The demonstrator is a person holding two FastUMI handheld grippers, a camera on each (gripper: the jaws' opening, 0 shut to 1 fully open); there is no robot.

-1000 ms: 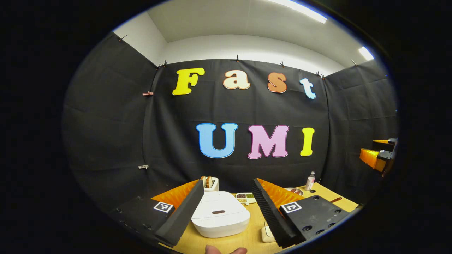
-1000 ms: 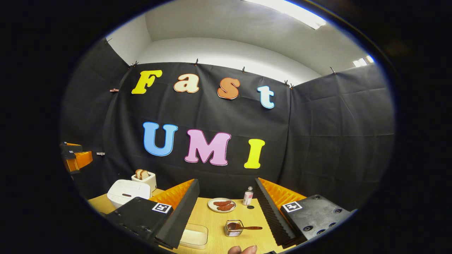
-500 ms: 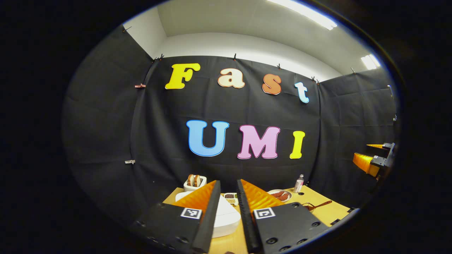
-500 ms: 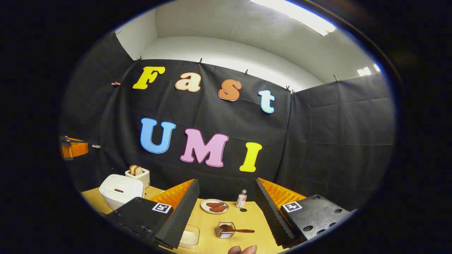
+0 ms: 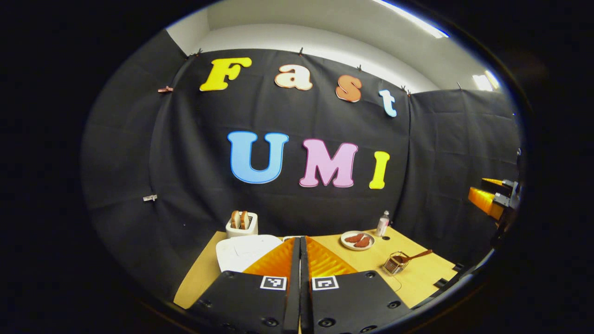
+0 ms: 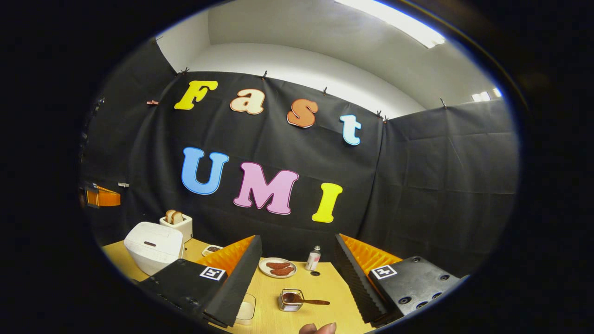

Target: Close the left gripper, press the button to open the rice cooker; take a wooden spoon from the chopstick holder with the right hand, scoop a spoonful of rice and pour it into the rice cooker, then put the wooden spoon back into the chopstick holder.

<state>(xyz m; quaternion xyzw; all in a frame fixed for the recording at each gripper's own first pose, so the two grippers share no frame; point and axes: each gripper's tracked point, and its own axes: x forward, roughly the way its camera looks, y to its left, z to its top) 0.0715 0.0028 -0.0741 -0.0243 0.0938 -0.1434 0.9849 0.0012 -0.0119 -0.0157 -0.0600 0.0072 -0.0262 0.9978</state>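
Right gripper point(image 6: 297, 278) jaws wide — wooden spoon point(image 6: 310, 301) in chopstick holder point(image 6: 288, 301) between.

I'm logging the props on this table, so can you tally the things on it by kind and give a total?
Rice cooker: 1
Toaster with bread: 1
Plate of food: 1
Small bottle: 1
Chopstick holder: 1
Wooden spoon: 1
Divided dish of grains: 1
Clear container: 1
Total: 8
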